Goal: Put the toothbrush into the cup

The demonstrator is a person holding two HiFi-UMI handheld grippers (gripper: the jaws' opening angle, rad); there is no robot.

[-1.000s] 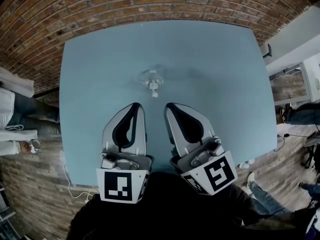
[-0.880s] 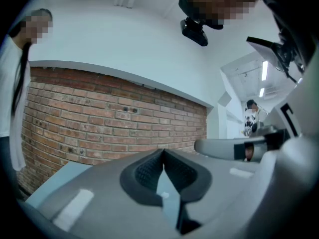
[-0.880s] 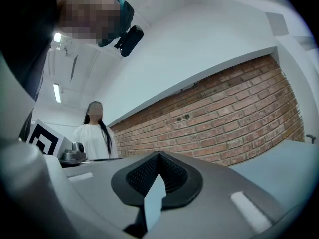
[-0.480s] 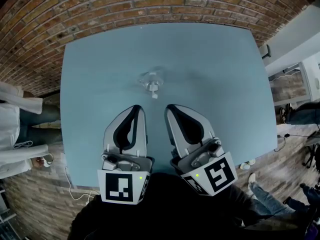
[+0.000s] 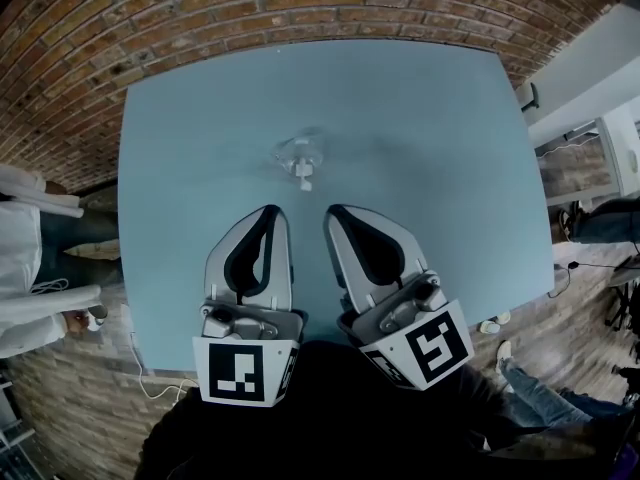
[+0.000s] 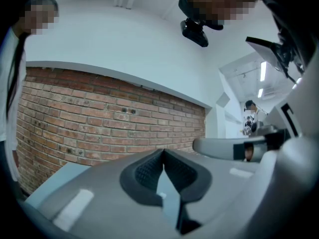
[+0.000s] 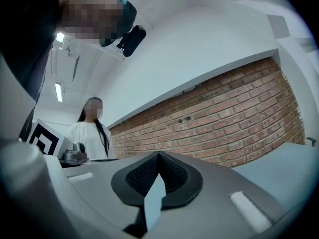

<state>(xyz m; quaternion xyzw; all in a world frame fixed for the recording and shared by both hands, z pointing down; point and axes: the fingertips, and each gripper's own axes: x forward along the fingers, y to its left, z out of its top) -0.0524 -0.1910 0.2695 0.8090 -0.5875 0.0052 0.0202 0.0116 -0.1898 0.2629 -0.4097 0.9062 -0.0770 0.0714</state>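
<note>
Hovering side by side over the table's [image 5: 430, 148] near edge, left gripper [image 5: 271, 211] and right gripper [image 5: 335, 211], both clenched on nothing and placed just as a second ago. Farther out, near the table's middle, a clear cup [image 5: 298, 151] with what looks like the white toothbrush [image 5: 303, 175] already in it, likewise unmoved. Only the bystander [image 5: 30, 258] beyond the left edge shifted, so apparently nothing left to do, or nothing yet begun.

Blue-grey table [image 5: 420, 128]; brick floor [image 5: 200, 8]; white walls [image 7: 199, 39].
</note>
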